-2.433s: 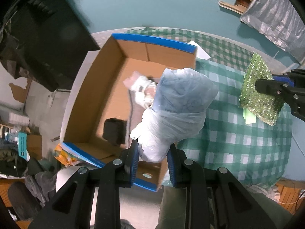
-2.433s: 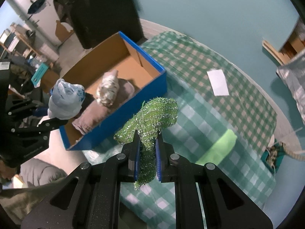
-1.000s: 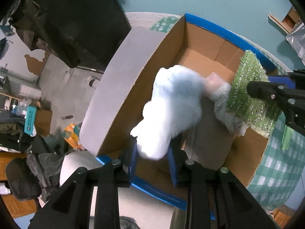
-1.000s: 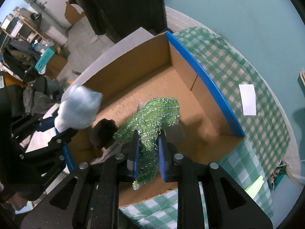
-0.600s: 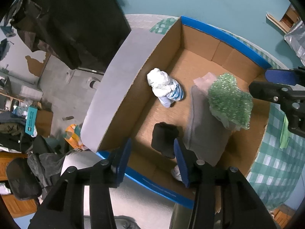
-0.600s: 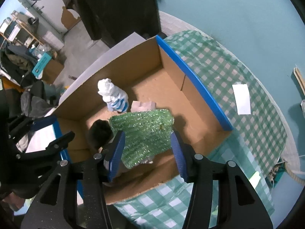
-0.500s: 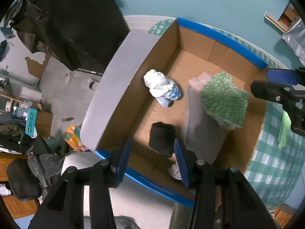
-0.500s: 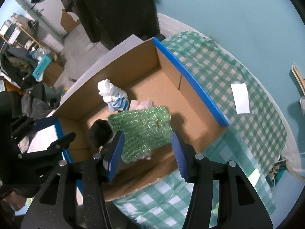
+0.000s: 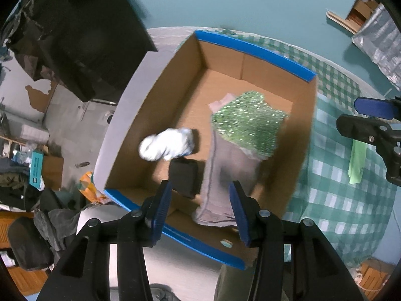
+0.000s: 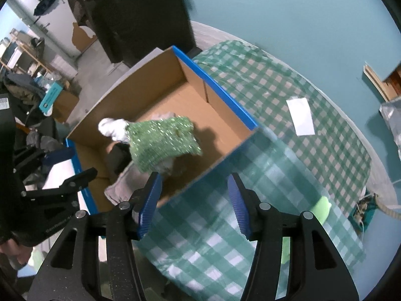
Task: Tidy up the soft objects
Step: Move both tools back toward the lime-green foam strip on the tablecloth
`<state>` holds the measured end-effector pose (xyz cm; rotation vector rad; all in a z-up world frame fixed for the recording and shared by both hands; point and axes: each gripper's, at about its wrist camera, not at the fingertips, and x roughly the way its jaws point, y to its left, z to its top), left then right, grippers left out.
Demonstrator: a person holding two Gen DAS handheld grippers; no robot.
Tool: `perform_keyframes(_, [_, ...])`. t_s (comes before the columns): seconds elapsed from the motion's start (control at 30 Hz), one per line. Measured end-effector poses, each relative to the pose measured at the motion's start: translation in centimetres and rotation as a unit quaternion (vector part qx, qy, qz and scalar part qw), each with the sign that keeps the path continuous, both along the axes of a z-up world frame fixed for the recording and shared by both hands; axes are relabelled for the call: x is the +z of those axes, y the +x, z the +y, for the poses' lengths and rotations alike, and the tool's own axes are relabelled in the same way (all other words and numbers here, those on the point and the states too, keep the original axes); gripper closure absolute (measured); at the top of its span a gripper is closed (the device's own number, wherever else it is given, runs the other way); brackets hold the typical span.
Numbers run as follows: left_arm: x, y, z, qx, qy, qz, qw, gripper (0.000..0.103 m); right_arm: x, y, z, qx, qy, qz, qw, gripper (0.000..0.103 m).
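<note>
**Around the table: cloth, paper and clutter**

A green and white checked tablecloth [image 10: 288, 130] covers the table. On it lies a white sheet of paper [image 10: 300, 116], well apart from a bright lime-green strip [image 9: 357, 161] near the cloth's edge. Behind stands a teal wall [image 10: 288, 12]. A big dark shape [image 9: 82, 40] fills the left side. On the grey floor [image 9: 67, 115] there is a teal-labelled carton [image 9: 36, 169].

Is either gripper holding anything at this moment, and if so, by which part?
Nothing. Left gripper and right gripper are open and empty; bag bundle and green cloth lie in the box.
</note>
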<state>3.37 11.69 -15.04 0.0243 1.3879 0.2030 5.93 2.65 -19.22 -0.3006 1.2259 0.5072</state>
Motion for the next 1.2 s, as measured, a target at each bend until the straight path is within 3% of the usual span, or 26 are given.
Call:
perform_keyframes(0.73, [1.4, 1.0, -9.2, -0.089, 0.006, -0.007, 0.996, 0.049, -1.2, -2.5, -12.7, -0.098, -0.002, 0.017, 0.995, 0.047])
perform_keyframes(1.2, [0.0, 1.6, -15.3, -0.138, 0.019, 0.006, 0.9903, 0.041, -2.6, -2.8, -19.8, -0.146, -0.013, 0.03, 0.989, 0.045])
